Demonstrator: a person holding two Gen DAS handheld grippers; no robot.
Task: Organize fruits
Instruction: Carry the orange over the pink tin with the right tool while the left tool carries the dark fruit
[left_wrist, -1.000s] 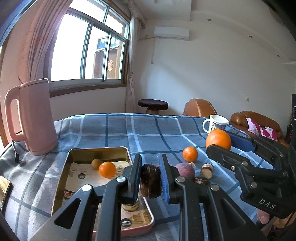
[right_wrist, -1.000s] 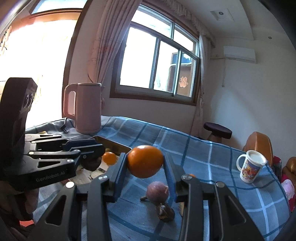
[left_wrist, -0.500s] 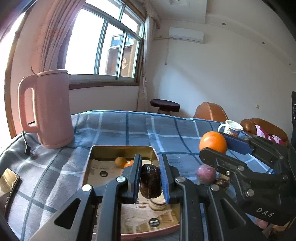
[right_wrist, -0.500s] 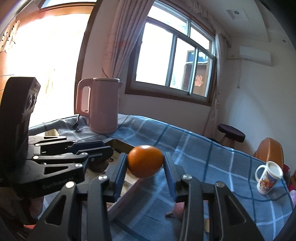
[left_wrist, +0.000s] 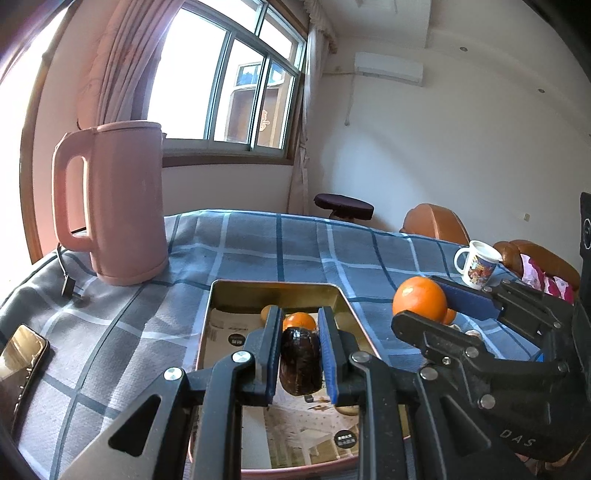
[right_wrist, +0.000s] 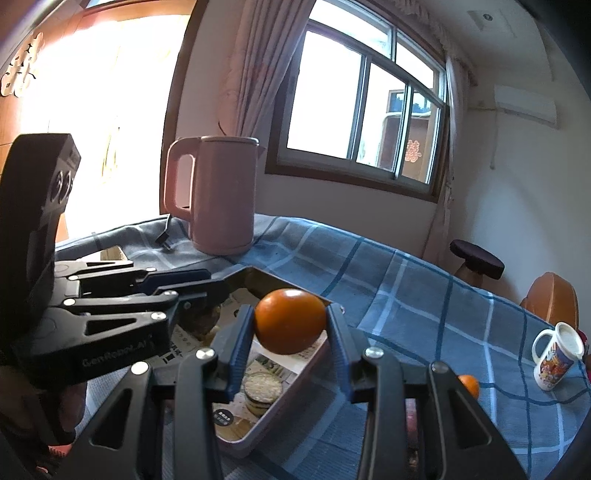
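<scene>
My left gripper (left_wrist: 300, 321) is shut on a dark brown oval fruit (left_wrist: 299, 363) and hangs over the gold metal tray (left_wrist: 277, 286). In the tray lie a small orange (left_wrist: 300, 319) and a small yellowish fruit (left_wrist: 264, 313), both partly hidden by my fingers. My right gripper (right_wrist: 290, 310) is shut on a large orange (right_wrist: 290, 320), held above the tray's near right wall (right_wrist: 284, 393). The same gripper (left_wrist: 417, 299) and orange (left_wrist: 419, 298) show at the right of the left wrist view. Another small orange (right_wrist: 468, 386) lies on the cloth to the right.
A pink kettle (left_wrist: 118, 206) with its cord and plug (left_wrist: 68, 291) stands behind the tray to the left. A phone (left_wrist: 22, 354) lies at the near left edge. A printed mug (right_wrist: 557, 356) stands far right. A round pale item (right_wrist: 262, 387) sits in the tray.
Both grippers have moved left with their fruits, from over the loose fruit on the cloth to over the tray. The kettle now looms closer.
</scene>
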